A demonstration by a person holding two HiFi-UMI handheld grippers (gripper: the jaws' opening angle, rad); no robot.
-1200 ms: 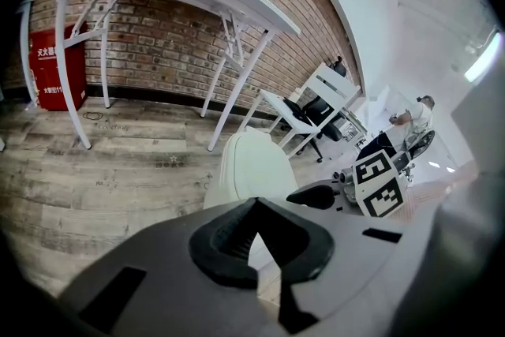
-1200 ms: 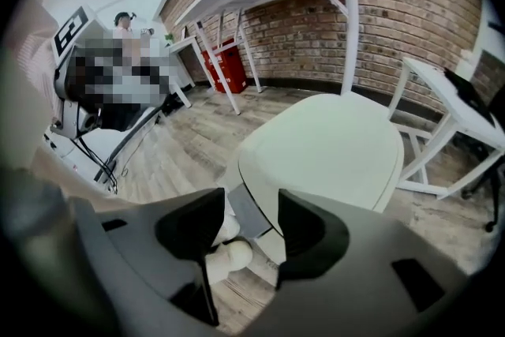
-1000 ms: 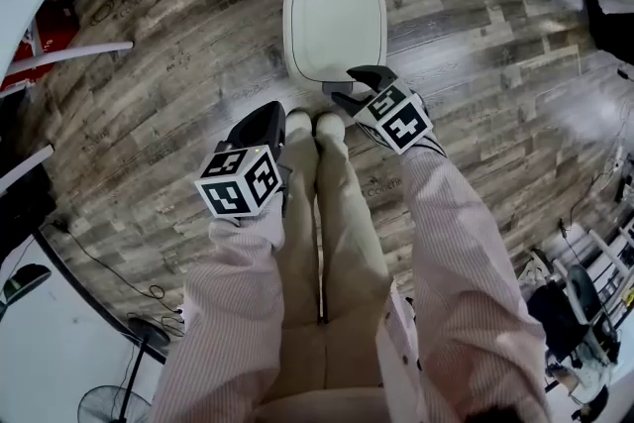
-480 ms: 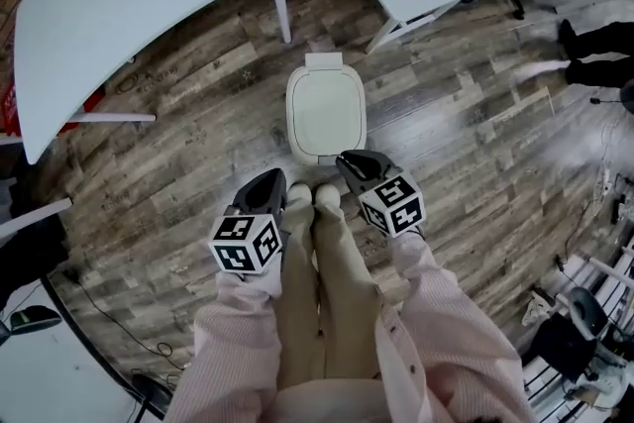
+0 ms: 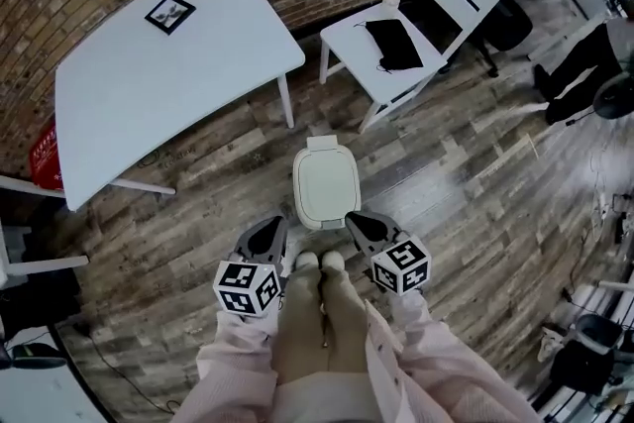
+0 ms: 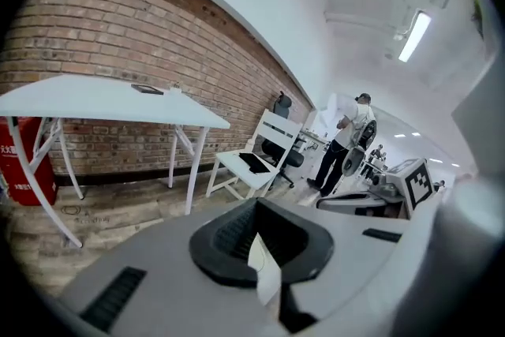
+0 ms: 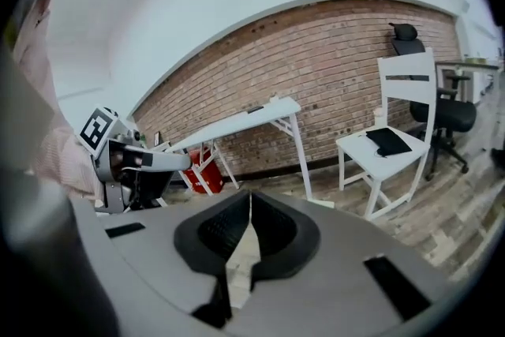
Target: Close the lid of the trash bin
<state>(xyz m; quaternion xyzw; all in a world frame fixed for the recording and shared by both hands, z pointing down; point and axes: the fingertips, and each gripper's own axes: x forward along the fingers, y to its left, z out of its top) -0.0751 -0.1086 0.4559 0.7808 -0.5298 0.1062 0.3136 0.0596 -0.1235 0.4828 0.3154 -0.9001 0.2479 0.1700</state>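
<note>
- Trash bin (image 5: pixel 326 218) stands on the wood floor at frame centre in the head view, just above the person's shoes; its lid (image 5: pixel 327 183) lies flat on the rim, so the task looks done.
- Left hand-held gripper (image 5: pixel 265 235) sits at the lower left of the bin and right hand-held gripper (image 5: pixel 365 227) at the lower right — both apart from it.
- Left jaws are pressed together and hold nothing. Right jaws have just been closing and now meet, with nothing between them.
- Handling, judged: pale plastic, light and stiff, with a smooth top that could be slippery. The lid seems hinged at the upper edge in frame.
- Best contact would be a push down on the lid's lower front edge. No pinch is needed; the light bin may slide on the floor.
- Only the head view shows the bin; neither gripper view has it.
- The left gripper view adds a standing person (image 6: pixel 346 140) at the right and a red box (image 6: pixel 22 163) at the left edge.
- The right gripper view shows the other gripper at its left, the white desk (image 7: pixel 237 122) and the chair (image 7: pixel 394 130) side-on against brick.
</note>
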